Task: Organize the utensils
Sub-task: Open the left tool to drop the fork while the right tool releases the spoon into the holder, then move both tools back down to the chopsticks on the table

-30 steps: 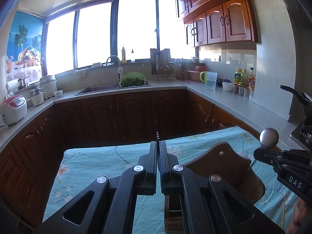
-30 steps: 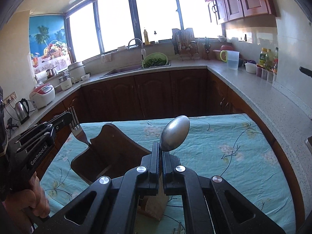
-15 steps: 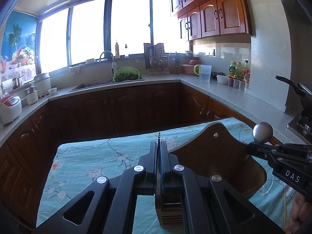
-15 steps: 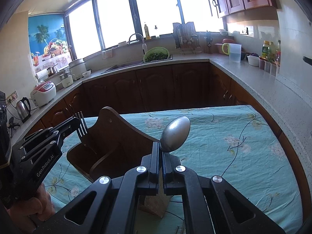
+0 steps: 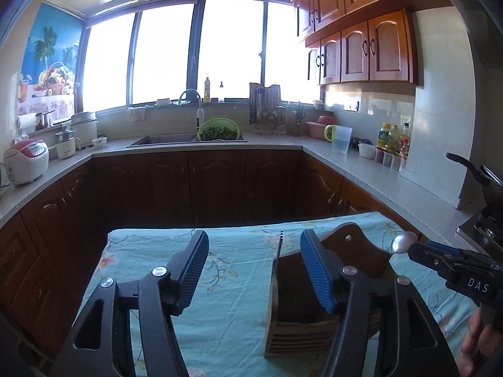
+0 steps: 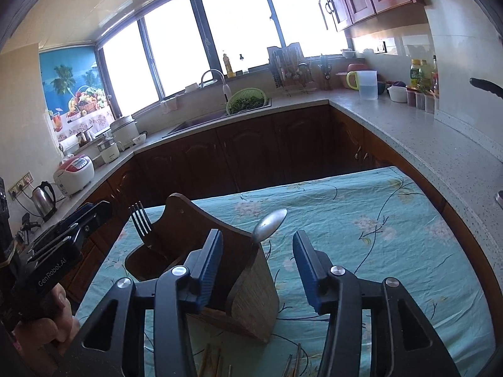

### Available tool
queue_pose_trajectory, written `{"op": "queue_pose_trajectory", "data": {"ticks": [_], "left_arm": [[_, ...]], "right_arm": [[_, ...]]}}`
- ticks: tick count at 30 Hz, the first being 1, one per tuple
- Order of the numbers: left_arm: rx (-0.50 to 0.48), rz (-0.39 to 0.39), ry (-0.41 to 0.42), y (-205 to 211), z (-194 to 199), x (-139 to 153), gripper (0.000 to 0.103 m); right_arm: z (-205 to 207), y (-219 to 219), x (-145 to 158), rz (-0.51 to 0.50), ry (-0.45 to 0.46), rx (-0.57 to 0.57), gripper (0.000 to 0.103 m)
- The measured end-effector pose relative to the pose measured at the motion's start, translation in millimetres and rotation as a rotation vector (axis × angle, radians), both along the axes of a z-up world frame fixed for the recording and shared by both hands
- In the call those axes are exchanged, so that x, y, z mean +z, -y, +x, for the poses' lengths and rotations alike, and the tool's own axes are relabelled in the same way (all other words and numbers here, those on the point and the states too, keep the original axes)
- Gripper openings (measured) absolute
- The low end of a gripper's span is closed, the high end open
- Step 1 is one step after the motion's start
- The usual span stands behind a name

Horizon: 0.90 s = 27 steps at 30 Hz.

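Observation:
A brown wooden utensil holder (image 6: pixel 201 245) stands on the teal flowered tablecloth (image 6: pixel 361 220). A metal fork (image 6: pixel 141 223) stands upright in its left compartment. A metal spoon (image 6: pixel 267 223) leans in its right side, bowl up. My right gripper (image 6: pixel 256 260) is open, its jaws on either side of the spoon, touching nothing. My left gripper (image 5: pixel 254 267) is open and empty; the fork (image 5: pixel 279 245) stands free between its jaws and the holder (image 5: pixel 314 308) lies under its right finger. The spoon's bowl (image 5: pixel 404 242) shows at right by the other gripper (image 5: pixel 456 267).
Chopsticks (image 6: pixel 213 361) lie on the cloth at the near edge, below the holder. Dark kitchen cabinets and a grey counter (image 5: pixel 377 176) ring the table on three sides, with a sink (image 5: pixel 185 139) at the back. A pan handle (image 5: pixel 465 165) juts in at right.
Both grippers have opened. The left one let go of the fork and the right one let go of the spoon; both utensils now stand in the holder.

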<state>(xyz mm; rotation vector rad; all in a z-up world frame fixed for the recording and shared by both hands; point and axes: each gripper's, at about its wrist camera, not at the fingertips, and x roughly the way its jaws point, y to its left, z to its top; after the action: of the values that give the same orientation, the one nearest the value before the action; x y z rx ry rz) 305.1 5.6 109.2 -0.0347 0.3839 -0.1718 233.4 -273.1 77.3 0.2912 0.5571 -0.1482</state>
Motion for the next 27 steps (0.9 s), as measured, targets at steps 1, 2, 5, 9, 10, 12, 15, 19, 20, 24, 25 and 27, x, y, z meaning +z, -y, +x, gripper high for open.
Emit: {"op": "queue_pose_trajectory", "data": {"ticks": [1,2,5,9,10,12,15,19,20,24,25,27], "left_arm": [[0.01,-0.006,-0.004,-3.2,-5.0,-1.3,0.071],[0.023,-0.01,-0.012,-5.4,-11.3,-4.3,0.076],[0.029,-0.035,-0.029,-12.5,-34.2,-11.3,0.079],[0.043,-0.062,-0.049,-22.2,-64.1,-16.9,0.084],[0.05,-0.069,-0.058,-24.6,-71.6,-20.1,0.085],[0.054,-0.091,-0.076,-28.5,-86.9,-21.2,0.086],[0.061,-0.119,-0.096,-33.8,-109.3,-25.1,0.086],[0.063,-0.142,-0.139,-40.8,-132.3,-30.3,0.086],[0.062,-0.15,-0.149,-41.6,-138.0,-31.9,0.086],[0.055,-0.159,-0.188,-45.1,-155.0,-36.8,0.086],[0.053,-0.159,-0.197,-45.0,-158.3,-38.4,0.086],[0.05,-0.16,-0.217,-44.4,-161.9,-41.5,0.086]], "right_arm": [[-4.8,2.7,1.0,0.011,0.006,-0.004,0.057],[-9.9,5.0,1.7,0.02,0.012,-0.006,0.063],[-29.0,8.4,3.1,0.039,0.036,-0.012,0.087],[-60.1,6.4,2.6,0.027,0.069,-0.04,0.094],[-68.2,5.3,2.1,0.024,0.071,-0.044,0.094],[-84.2,4.9,-0.7,0.027,0.073,-0.053,0.095],[-107.6,4.2,-4.3,0.032,0.073,-0.068,0.095],[-137.6,2.1,-9.7,0.038,0.075,-0.086,0.095],[-144.5,1.3,-11.0,0.04,0.076,-0.089,0.095],[-167.3,-5.1,-20.6,0.047,0.064,-0.104,0.095],[-171.3,-5.6,-22.8,0.05,0.058,-0.103,0.095],[-175.8,-8.5,-28.9,0.052,0.042,-0.101,0.095]]}}
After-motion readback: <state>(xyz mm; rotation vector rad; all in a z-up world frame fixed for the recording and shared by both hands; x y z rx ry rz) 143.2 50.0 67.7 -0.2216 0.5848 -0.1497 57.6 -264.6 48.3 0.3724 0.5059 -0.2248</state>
